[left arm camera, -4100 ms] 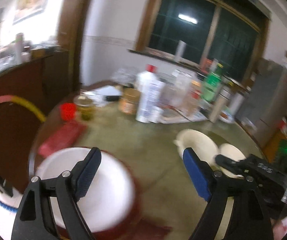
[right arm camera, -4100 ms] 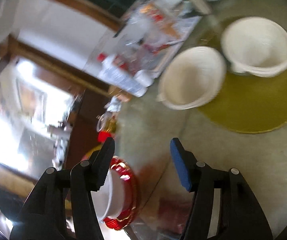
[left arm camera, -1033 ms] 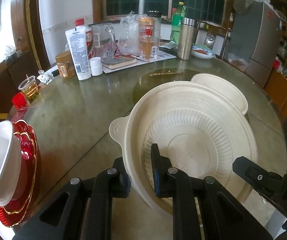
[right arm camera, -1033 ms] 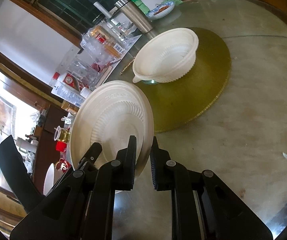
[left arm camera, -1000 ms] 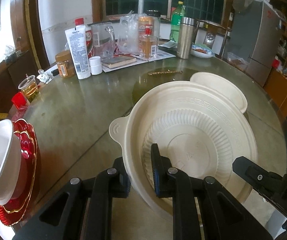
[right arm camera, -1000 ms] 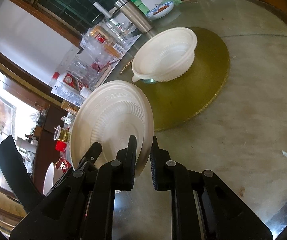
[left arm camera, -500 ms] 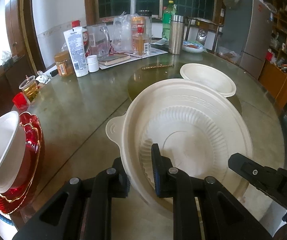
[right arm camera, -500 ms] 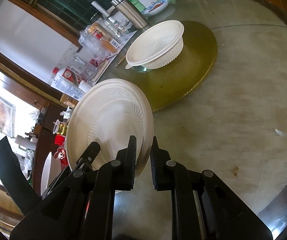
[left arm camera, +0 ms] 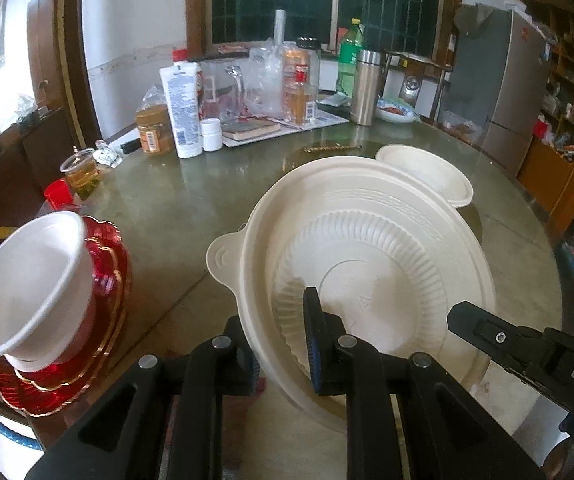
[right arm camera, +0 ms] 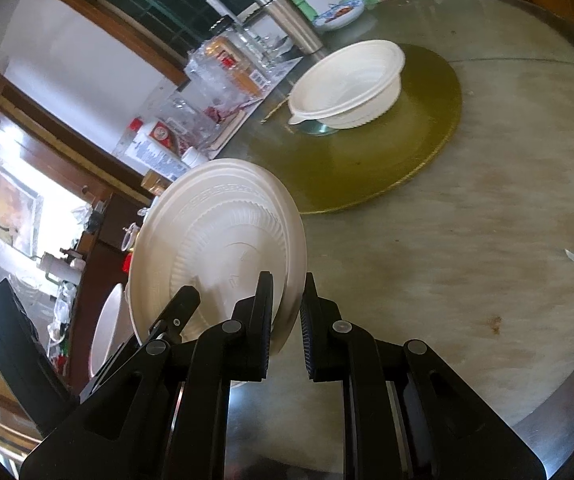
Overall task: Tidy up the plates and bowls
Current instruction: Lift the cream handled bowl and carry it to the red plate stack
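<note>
While both grippers pinch one cream plate (left arm camera: 367,248) — left gripper (left arm camera: 283,320) and right gripper (right arm camera: 287,312) clamped on its near rim — a bowl (right arm camera: 347,80) sits at 12 o'clock on the table (right arm camera: 467,240).

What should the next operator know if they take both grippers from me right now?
Left gripper: shut on the near rim of the cream bowl.
Right gripper: shut on the same bowl's rim, alongside the left; the bowl is tilted on edge.
Second cream bowl: upright on the gold turntable at table centre.
White cup-shaped bowl: on the stack of red plates at the table's left edge.
Done: held bowl gripped by both grippers.
Left: probably nest it with the second cream bowl, then release.
</note>
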Demonstrator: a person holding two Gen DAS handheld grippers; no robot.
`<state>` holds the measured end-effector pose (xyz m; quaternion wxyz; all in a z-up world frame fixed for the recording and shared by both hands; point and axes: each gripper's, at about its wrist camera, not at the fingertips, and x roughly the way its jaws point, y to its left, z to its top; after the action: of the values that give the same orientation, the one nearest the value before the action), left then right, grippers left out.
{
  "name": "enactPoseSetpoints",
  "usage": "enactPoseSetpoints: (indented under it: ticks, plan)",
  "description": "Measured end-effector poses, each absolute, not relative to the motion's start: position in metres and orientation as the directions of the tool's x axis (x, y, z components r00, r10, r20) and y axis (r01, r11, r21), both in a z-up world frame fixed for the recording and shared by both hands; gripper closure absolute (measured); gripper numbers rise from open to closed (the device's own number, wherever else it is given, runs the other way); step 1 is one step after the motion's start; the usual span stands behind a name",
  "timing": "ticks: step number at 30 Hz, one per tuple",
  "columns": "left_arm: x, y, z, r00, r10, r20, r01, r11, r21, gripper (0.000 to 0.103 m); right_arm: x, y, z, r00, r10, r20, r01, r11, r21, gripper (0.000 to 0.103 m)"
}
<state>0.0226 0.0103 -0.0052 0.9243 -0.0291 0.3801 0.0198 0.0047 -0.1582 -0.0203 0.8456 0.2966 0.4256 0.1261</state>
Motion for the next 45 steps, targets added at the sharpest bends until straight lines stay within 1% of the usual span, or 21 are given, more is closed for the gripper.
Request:
enactPoseSetpoints:
  ticks: [11, 25, 45]
  plan:
    - [0.008, 0.046, 0.011, 0.736, 0.042, -0.676, -0.128, 0.989, -0.078, 0.085, 0.012, -0.121, -0.003, 0.588, 0.519, -0.620, -0.059, 0.792, 0.608, 0.090]
    - [-0.019, 0.113, 0.041, 0.771, 0.165, -0.615, -0.285, 0.953, -0.101, 0.085, 0.019, -0.042, 0.033, 0.544, 0.616, -0.569, -0.255, 0.768, 0.588, 0.090]
    - [-0.036, 0.168, 0.048, 0.749, 0.279, -0.601, -0.417, 0.904, -0.100, 0.085, 0.023, 0.028, 0.040, 0.425, 0.699, -0.576, -0.379, 0.715, 0.588, 0.090]
